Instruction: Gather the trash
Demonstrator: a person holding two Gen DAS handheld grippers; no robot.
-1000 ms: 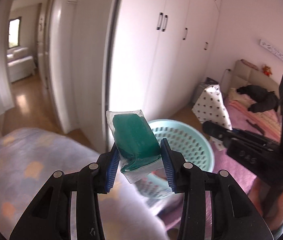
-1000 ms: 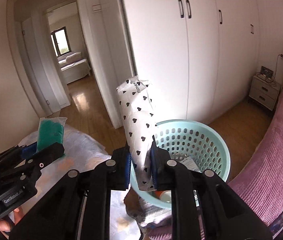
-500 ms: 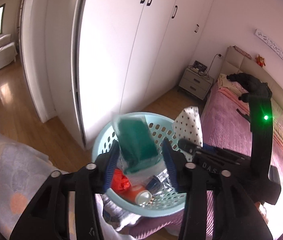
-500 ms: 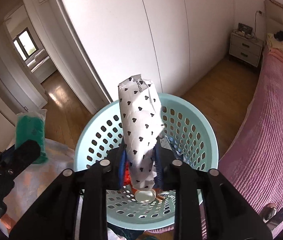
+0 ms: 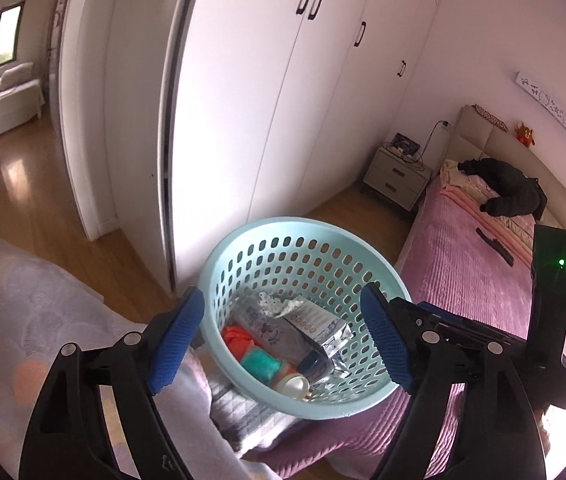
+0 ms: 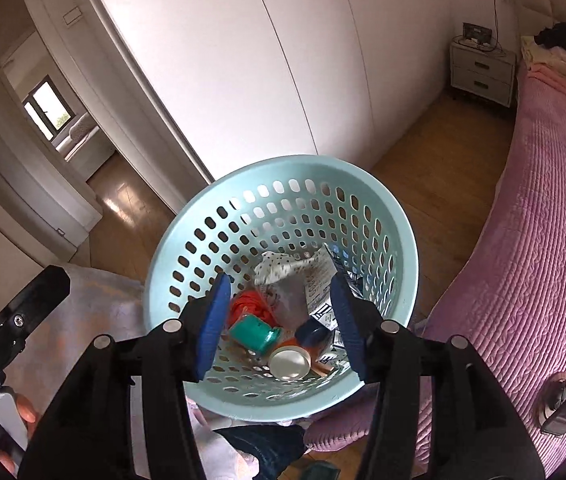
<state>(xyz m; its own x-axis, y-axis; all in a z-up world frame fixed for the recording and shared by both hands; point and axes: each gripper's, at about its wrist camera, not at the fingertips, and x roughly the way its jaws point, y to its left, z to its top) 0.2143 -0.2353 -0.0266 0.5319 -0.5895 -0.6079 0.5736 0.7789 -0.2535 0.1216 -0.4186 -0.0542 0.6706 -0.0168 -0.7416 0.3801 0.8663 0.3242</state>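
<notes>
Both grippers, left [image 5: 283, 340] and right [image 6: 281, 320], hang spread and empty over the basket [image 6: 219, 196], where the green pack [image 6: 253, 334] and dotted wrapper [image 6: 279, 266] lie among trash.

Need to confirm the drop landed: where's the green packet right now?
In both wrist views the green packet lies at the bottom of the basket, between the orange wrapper and the white-capped bottle.

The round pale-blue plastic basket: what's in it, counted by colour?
Inside the round pale-blue plastic basket, what I can tell apart:
Green packet: 1
Orange crumpled wrapper: 1
White heart-print bag: 1
Silvery foil pouch: 1
White-capped orange bottle: 1
Total: 5
</notes>
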